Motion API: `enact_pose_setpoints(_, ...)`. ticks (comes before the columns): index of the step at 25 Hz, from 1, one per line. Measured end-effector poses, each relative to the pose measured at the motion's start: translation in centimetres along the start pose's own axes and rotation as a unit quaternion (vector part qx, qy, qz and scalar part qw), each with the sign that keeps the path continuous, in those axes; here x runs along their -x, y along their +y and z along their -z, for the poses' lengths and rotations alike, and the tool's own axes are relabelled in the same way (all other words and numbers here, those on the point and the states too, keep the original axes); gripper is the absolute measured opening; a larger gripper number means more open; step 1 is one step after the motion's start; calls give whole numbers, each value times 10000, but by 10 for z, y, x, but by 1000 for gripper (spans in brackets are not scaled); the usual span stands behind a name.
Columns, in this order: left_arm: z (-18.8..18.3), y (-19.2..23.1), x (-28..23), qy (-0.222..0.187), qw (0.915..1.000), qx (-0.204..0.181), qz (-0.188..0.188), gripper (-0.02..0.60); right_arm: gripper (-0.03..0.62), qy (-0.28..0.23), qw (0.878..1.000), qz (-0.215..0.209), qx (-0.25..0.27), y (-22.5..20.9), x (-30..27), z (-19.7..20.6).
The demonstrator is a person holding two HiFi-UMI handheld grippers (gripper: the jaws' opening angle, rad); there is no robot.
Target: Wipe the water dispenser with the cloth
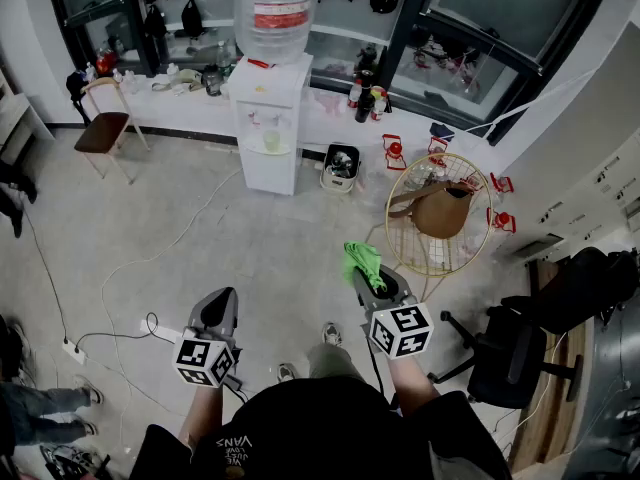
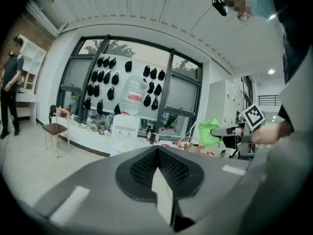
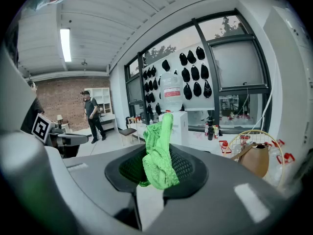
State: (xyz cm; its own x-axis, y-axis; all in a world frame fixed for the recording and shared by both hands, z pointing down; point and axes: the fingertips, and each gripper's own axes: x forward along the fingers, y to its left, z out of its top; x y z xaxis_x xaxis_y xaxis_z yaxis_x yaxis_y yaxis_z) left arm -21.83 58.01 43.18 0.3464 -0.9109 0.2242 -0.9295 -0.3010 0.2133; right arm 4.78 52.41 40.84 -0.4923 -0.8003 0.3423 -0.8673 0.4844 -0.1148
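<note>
- holding a bright green cloth [image 3: 157, 151], the right tool [image 1: 374, 280] is clenched on it; the cloth is bunched between the jaws and stands up past their tips.
- in the head view the cloth sits at the front end of the right tool, over the pale floor [image 1: 250, 248], on the side towards the water dispenser [image 1: 270, 128].
- the white water dispenser stands well apart from both tools, across the floor, against a low white table [image 1: 170, 103] that runs under the windows; a large clear bottle [image 1: 275, 8] with a red label sits upturned on top of it.
- the left tool [image 2: 157, 169] has its jaws pressed together with nothing between them; it is held to the left of the right tool, the two apart from each other.
- from the left gripper view the right tool and its cloth show off to the right, with the dispenser far behind, near the middle.
- a round gold wire rack [image 1: 415, 253] with a brown bag [image 1: 443, 211] in it stands to the right of the dispenser, just beyond the right tool.
- a wooden chair [image 1: 103, 131] stands at the far left by the table.
</note>
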Motion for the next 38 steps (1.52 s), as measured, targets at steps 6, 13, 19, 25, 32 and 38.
enact_pose_setpoints(6, -10, -23, -26, -10, 9999, -89, 82, 2, 105, -13, 10000, -27, 5, -20, -1, -8)
enact_pose_setpoints(13, -18, -43, -71, -86, 9999, -37, -108, 2, 107, -105, 9987, -488, -134, -58, -21, -18)
enact_pose_setpoints(19, -20, -63, -119, -165, 9992, 47, -362, 2, 107, -98, 9965, -801, -204, -103, -49, -26)
enact_pose_setpoints(25, -25, -75, -163, -130, 9989, 72, -444, 2, 109, 31, 9953, -912, -330, -141, -85, -31)
enact_pose_setpoints(32, -42, -37, -225, -68, 9991, 100, -398, 2, 109, 105, 9951, -889, -415, -161, -154, -45)
enact_pose_setpoints(38, -68, 12, -303, 129, 9999, 65, 21, 2, 109, 159, 9972, -577, -453, -174, -227, -71)
